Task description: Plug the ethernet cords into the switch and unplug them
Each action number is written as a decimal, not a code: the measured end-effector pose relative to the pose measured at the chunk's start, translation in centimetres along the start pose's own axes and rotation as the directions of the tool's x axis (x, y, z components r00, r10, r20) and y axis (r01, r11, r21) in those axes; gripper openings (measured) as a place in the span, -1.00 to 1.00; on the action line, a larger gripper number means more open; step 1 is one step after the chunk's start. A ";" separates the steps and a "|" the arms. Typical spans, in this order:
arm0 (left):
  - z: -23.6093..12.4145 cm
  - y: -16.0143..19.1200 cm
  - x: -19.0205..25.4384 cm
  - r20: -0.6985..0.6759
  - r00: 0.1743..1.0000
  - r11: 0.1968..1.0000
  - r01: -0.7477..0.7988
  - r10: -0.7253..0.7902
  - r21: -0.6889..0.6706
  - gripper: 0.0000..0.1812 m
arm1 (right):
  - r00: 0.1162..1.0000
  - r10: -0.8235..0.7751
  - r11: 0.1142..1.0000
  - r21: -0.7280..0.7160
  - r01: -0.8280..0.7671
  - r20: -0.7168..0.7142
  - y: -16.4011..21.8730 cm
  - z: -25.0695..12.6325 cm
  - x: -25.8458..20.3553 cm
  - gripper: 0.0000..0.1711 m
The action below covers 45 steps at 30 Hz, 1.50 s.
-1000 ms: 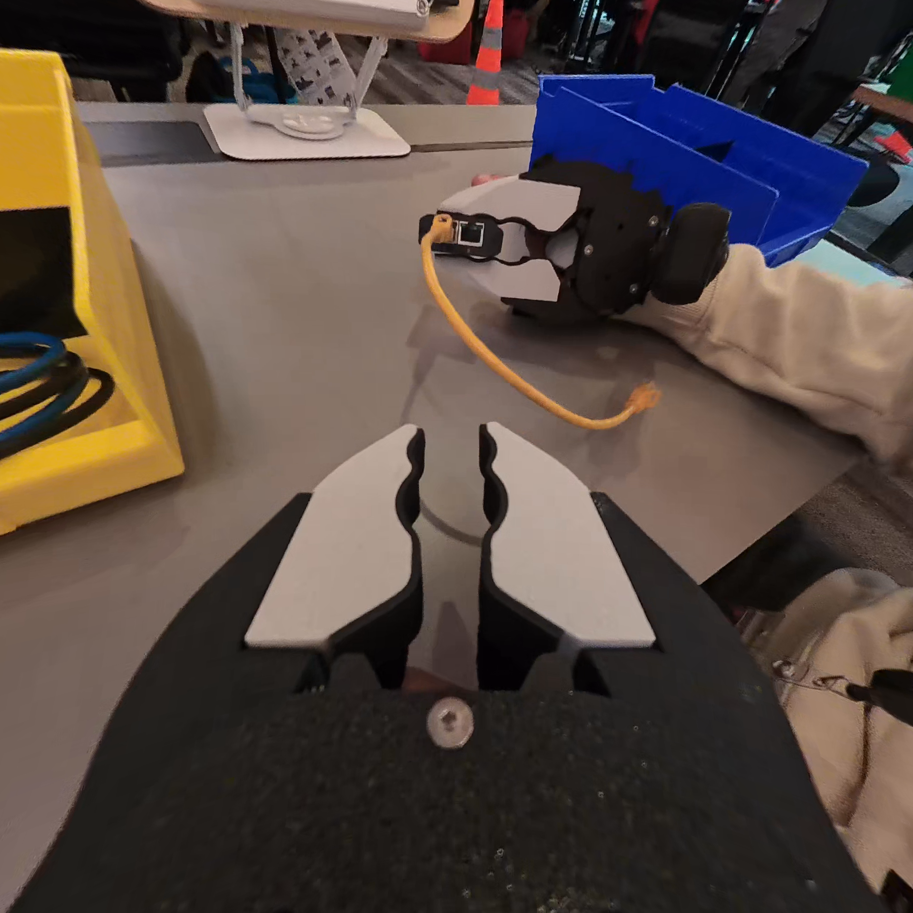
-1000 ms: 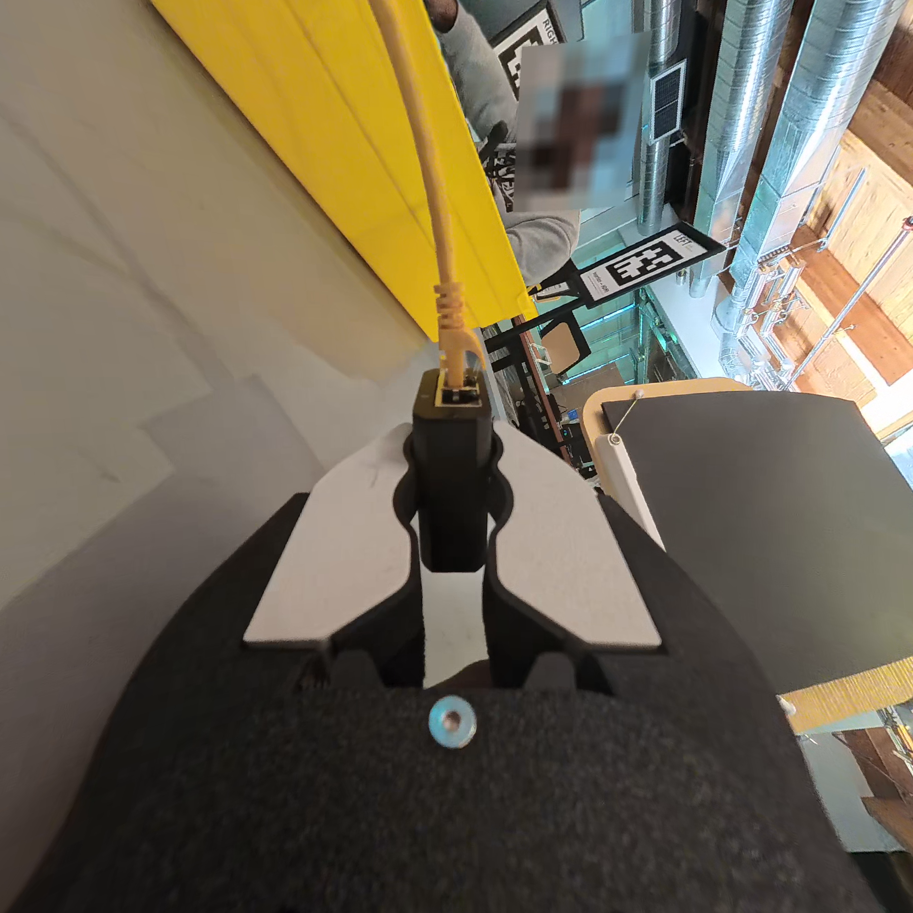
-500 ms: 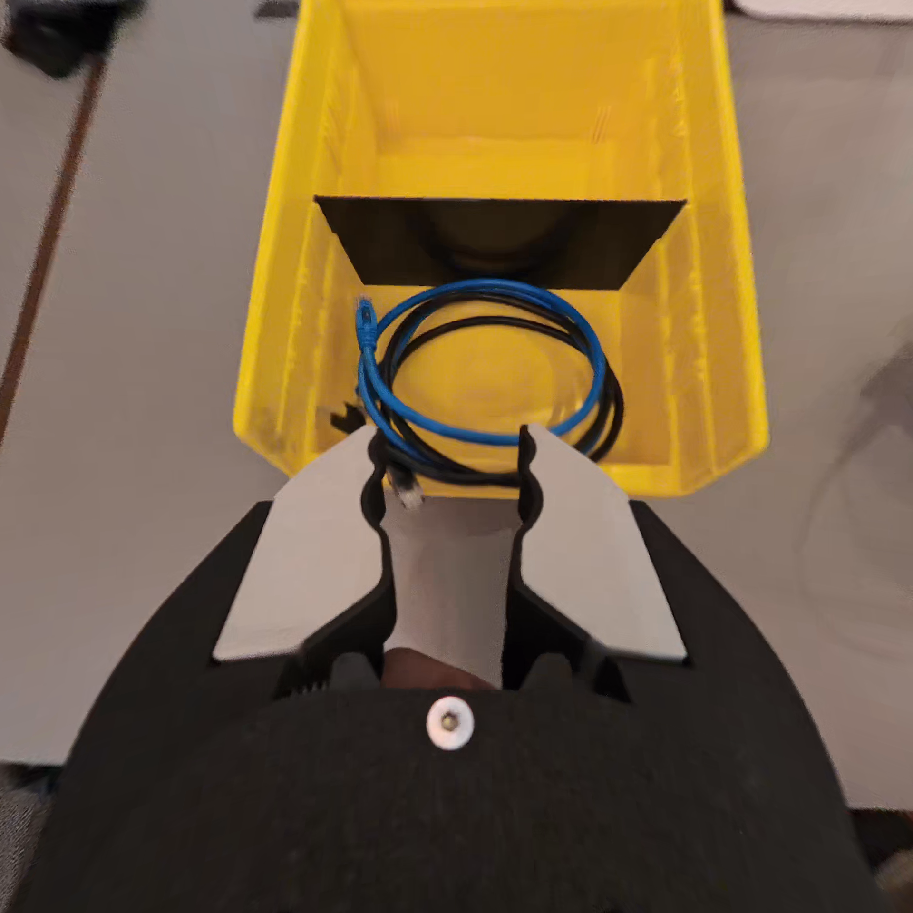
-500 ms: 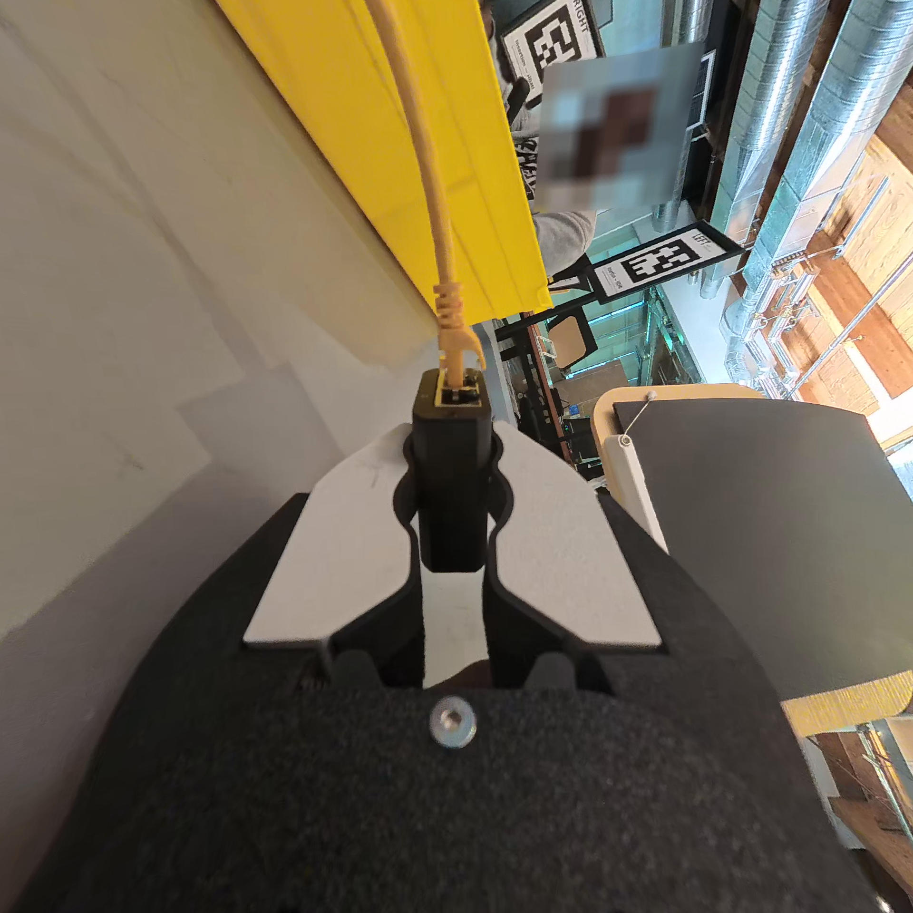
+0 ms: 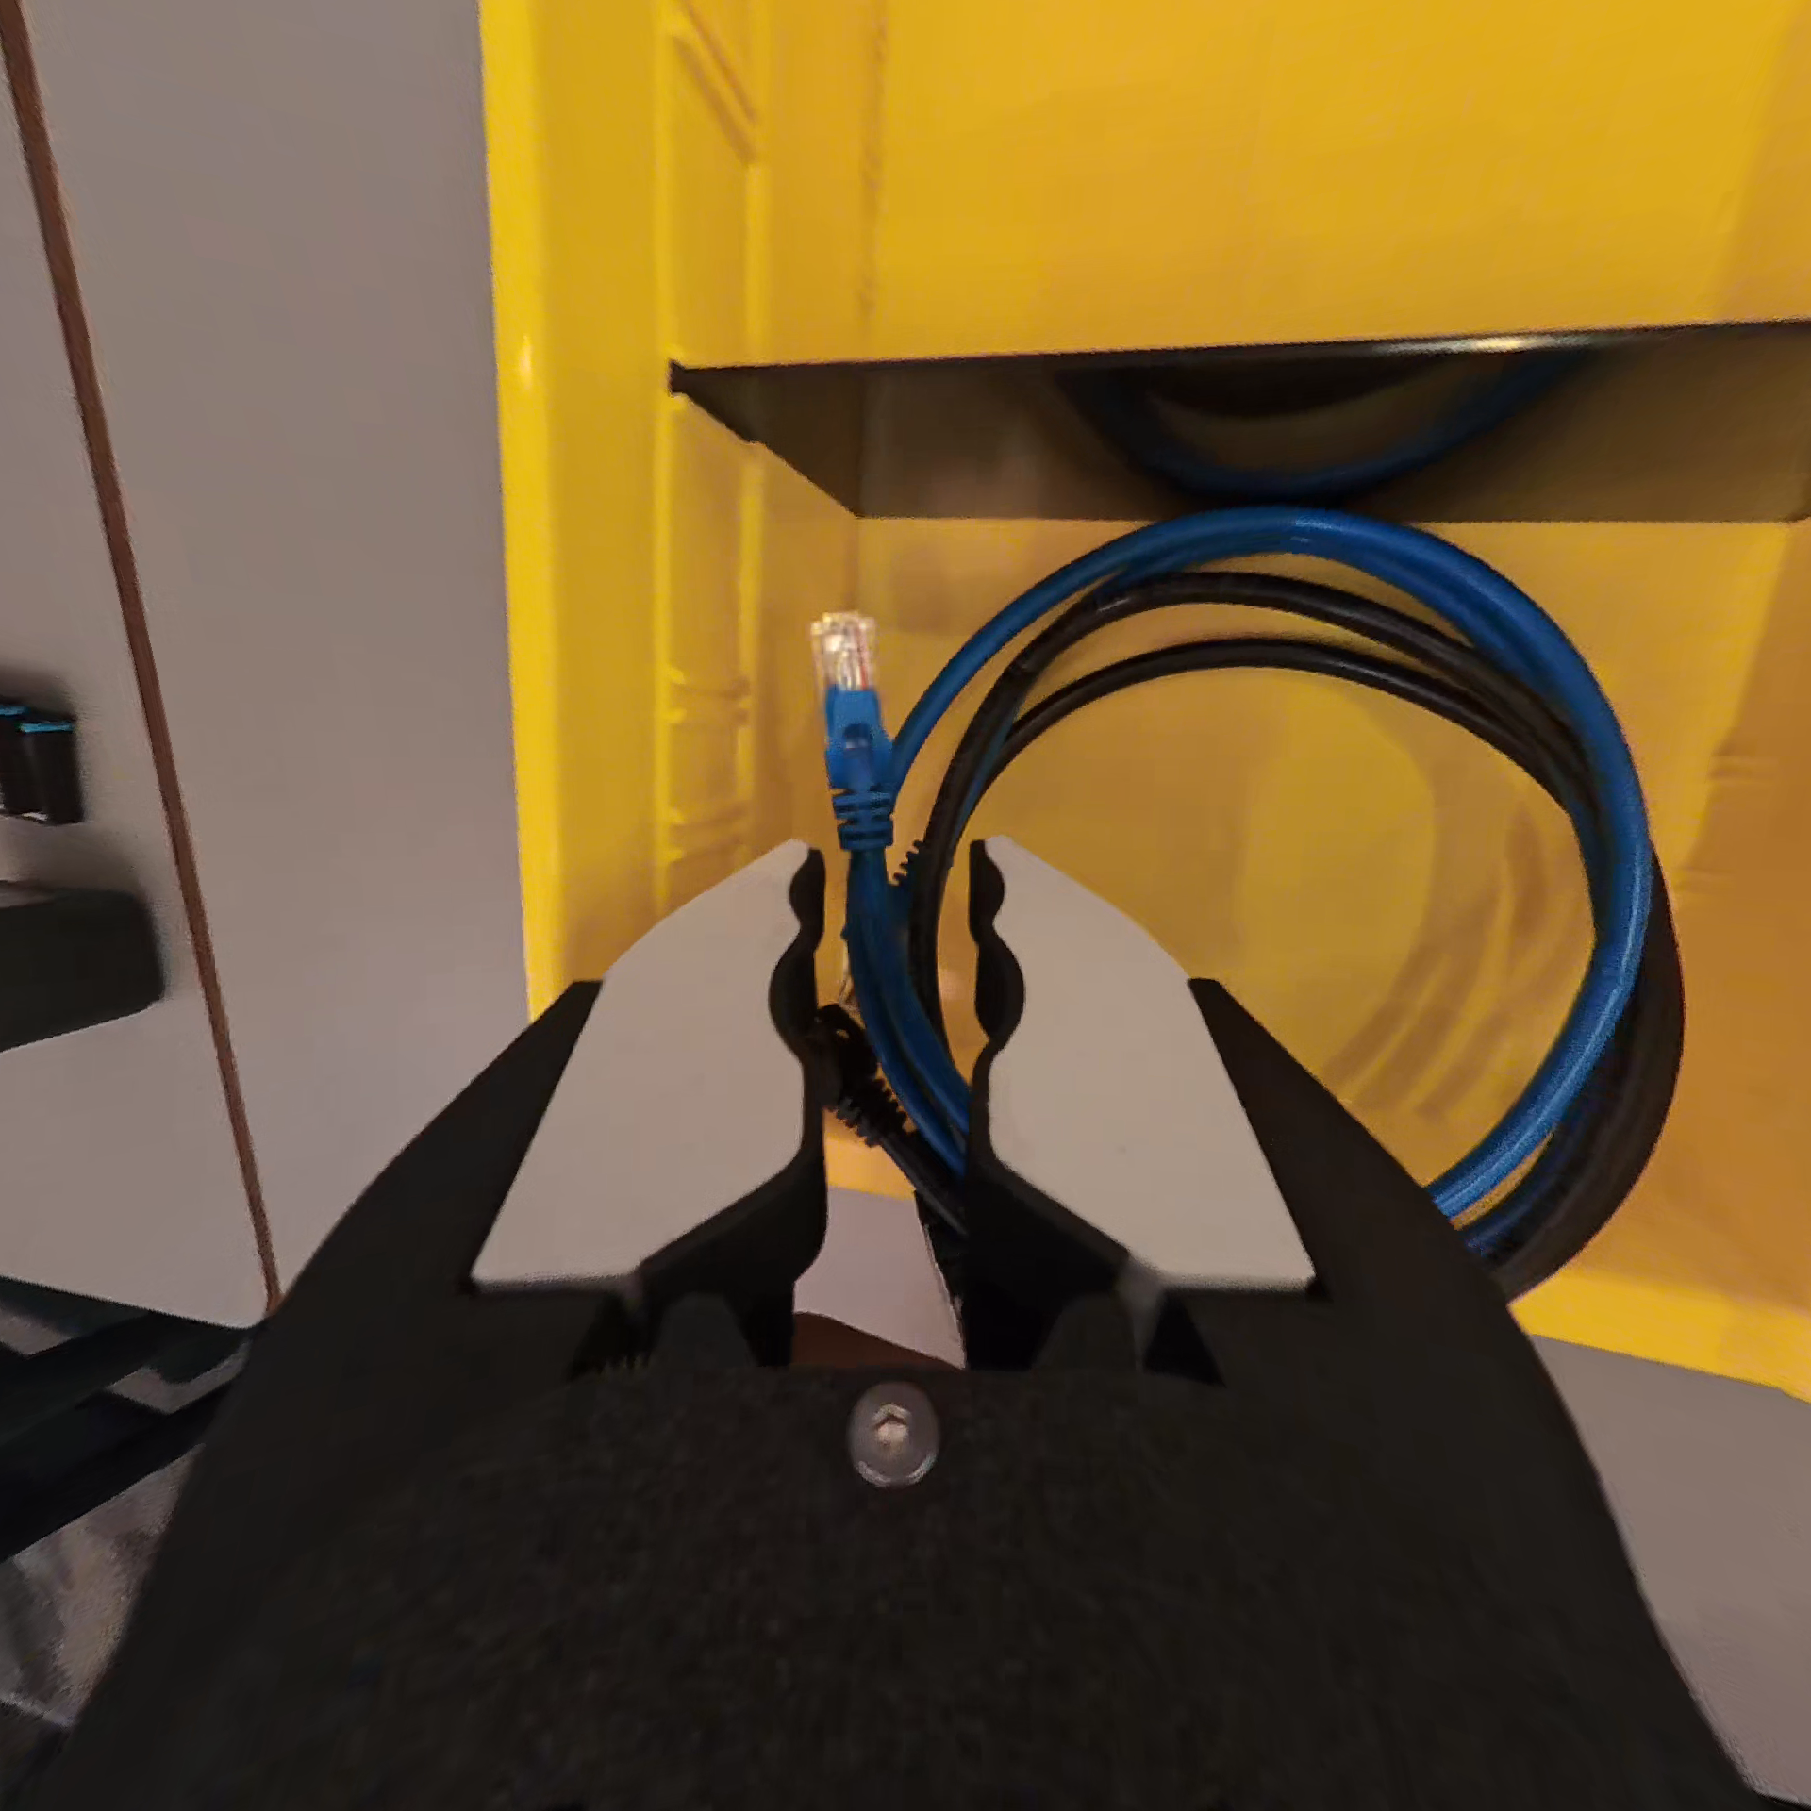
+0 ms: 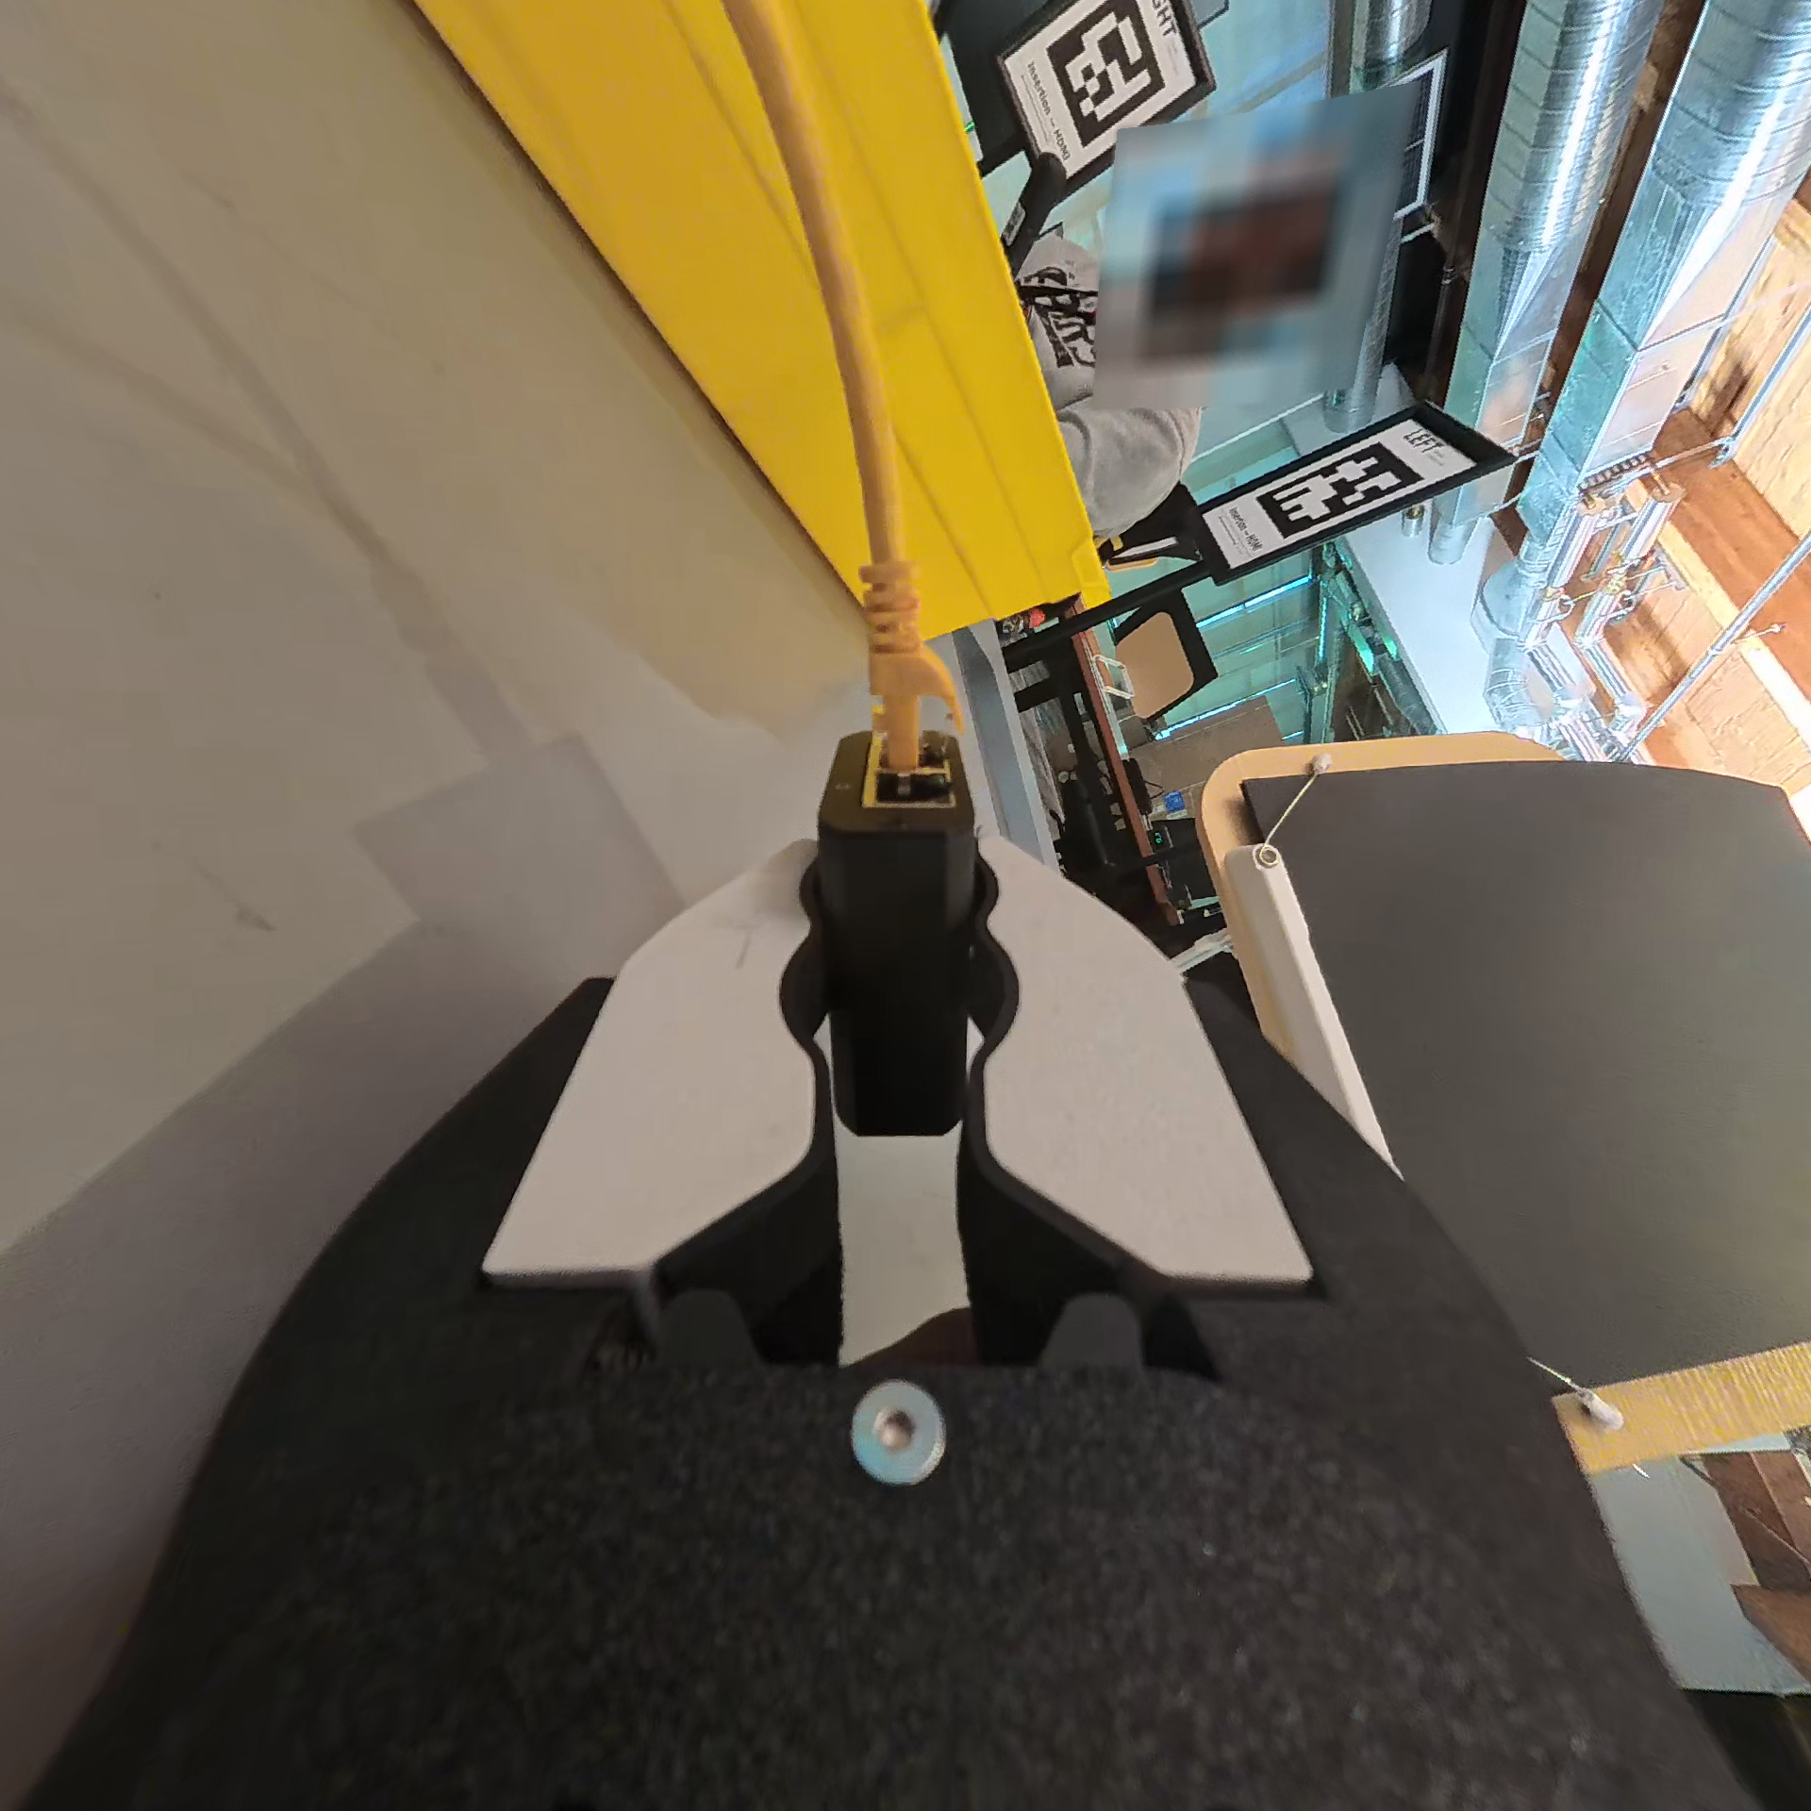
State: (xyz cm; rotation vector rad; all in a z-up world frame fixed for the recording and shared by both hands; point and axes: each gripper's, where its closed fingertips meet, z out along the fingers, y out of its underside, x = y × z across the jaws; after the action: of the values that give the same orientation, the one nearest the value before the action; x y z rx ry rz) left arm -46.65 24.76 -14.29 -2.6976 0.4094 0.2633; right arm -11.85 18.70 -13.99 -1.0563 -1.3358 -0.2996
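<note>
A coiled blue ethernet cord [image 5: 1607, 784] and a black cord [image 5: 1372, 666] lie in a yellow bin [image 5: 1274, 196]. The blue cord's clear-tipped plug [image 5: 853, 725] points up just beyond my left gripper [image 5: 892, 862]. That gripper is open, with both cords running between its fingers below the plug. My right gripper [image 6: 897, 882] is shut on a small black switch [image 6: 897, 941]. A yellow ethernet cord [image 6: 853, 343] is plugged into the switch's front port and runs away past the bin's outer wall [image 6: 784, 196].
A black divider [image 5: 980, 441] crosses the bin above the coil. The grey table [image 5: 294, 490] lies left of the bin, with dark objects [image 5: 69, 951] at its left edge. In the right wrist view, a black panel on a wooden board [image 6: 1470, 1029] stands right of the switch. The tips of one gripper are about 35 cm away from the tips of the other.
My left gripper swung from the table centre to the yellow bin, went in close and narrowed its jaws around the blue and black cords. My right gripper kept hold of the switch and barely shifted.
</note>
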 end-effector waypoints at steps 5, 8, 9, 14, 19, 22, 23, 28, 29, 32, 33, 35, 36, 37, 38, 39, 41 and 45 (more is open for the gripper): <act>-0.2 -0.1 -0.8 -0.002 1.000 1.000 0.021 -0.021 -0.005 -0.94 | 1.000 0.004 1.000 -0.002 -0.004 0.006 0.1 0.0 -0.1 -0.72; -2.7 -1.8 -1.5 0.014 1.000 0.995 0.016 -0.018 0.095 -0.94 | 1.000 0.006 1.000 -0.003 -0.006 0.004 0.1 0.0 0.0 -0.72; -4.2 -2.7 -1.8 0.029 1.000 0.988 0.004 -0.008 0.153 -0.94 | 1.000 0.008 1.000 -0.004 -0.008 0.004 0.1 0.1 0.0 -0.72; -15.5 -8.3 -3.6 0.105 0.994 0.885 -0.061 0.014 0.461 -0.94 | 1.000 0.005 1.000 -0.006 -0.005 0.004 0.2 0.1 0.0 -0.72; -28.5 -13.7 -5.8 0.178 0.984 0.734 -0.104 -0.023 0.671 -0.95 | 1.000 0.004 1.000 -0.006 -0.004 0.001 0.2 0.1 0.0 -0.72; -36.3 -16.5 -7.5 0.188 0.979 0.617 -0.098 -0.081 0.781 -0.94 | 1.000 0.007 1.000 -0.007 -0.007 -0.004 0.3 0.0 0.1 -0.72; -38.8 -17.3 -8.4 0.205 0.973 0.582 -0.105 -0.108 0.807 -0.94 | 1.000 0.007 1.000 -0.008 -0.007 -0.006 0.3 0.0 0.1 -0.72; -50.4 -19.5 -11.8 0.173 0.958 0.361 -0.082 -0.228 0.929 -0.94 | 1.000 0.006 1.000 -0.010 -0.007 -0.011 0.4 0.0 0.2 -0.72; -52.2 -19.7 -11.9 0.152 0.962 0.329 -0.071 -0.227 0.942 -0.94 | 1.000 0.006 1.000 -0.011 -0.006 -0.013 0.5 0.0 0.3 -0.72; -56.3 -20.0 -10.8 0.121 0.972 0.248 -0.069 -0.201 0.966 -0.94 | 1.000 0.010 1.000 -0.011 -0.010 -0.016 0.5 0.0 0.4 -0.72; -57.2 -20.1 -9.9 0.118 0.976 0.233 -0.073 -0.185 0.970 -0.94 | 1.000 0.013 1.000 -0.011 -0.013 -0.015 0.6 0.0 0.4 -0.72; -58.2 -20.6 -7.4 0.114 0.987 0.229 -0.085 -0.116 0.970 -0.94 | 1.000 0.009 1.000 -0.013 -0.009 -0.016 0.6 0.0 0.4 -0.72; -58.5 -20.9 -6.2 0.119 0.989 0.229 -0.095 -0.093 0.969 -0.94 | 1.000 0.008 1.000 -0.013 -0.008 -0.016 0.6 0.0 0.3 -0.72; -58.8 -21.4 -5.0 0.128 0.989 0.227 -0.110 -0.067 0.968 -0.94 | 1.000 0.008 1.000 -0.013 -0.008 -0.014 0.6 0.0 0.3 -0.72; -59.1 -21.9 -3.7 0.137 0.990 0.231 -0.125 -0.036 0.965 -0.94 | 1.000 0.006 1.000 -0.013 -0.007 -0.019 0.6 0.0 0.4 -0.72; -59.4 -22.6 -2.5 0.139 0.990 0.234 -0.132 -0.014 0.963 -0.94 | 1.000 0.008 1.000 -0.012 -0.008 -0.024 0.6 0.0 0.5 -0.72; -59.8 -23.8 0.0 0.149 0.988 0.240 -0.153 0.038 0.958 -0.94 | 0.999 0.017 1.000 -0.010 -0.017 -0.037 0.6 -0.2 0.8 -0.72; -58.4 -25.8 4.8 0.178 0.976 0.268 -0.206 0.126 0.941 -0.94 | 0.994 0.063 0.998 0.021 -0.061 -0.092 0.4 -1.0 2.1 -0.72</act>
State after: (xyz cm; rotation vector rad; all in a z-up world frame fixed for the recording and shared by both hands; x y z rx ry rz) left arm -26.69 22.25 46.53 -1.3885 0.5873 0.0895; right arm -10.32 18.92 -12.17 -1.0542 -1.2186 -0.2860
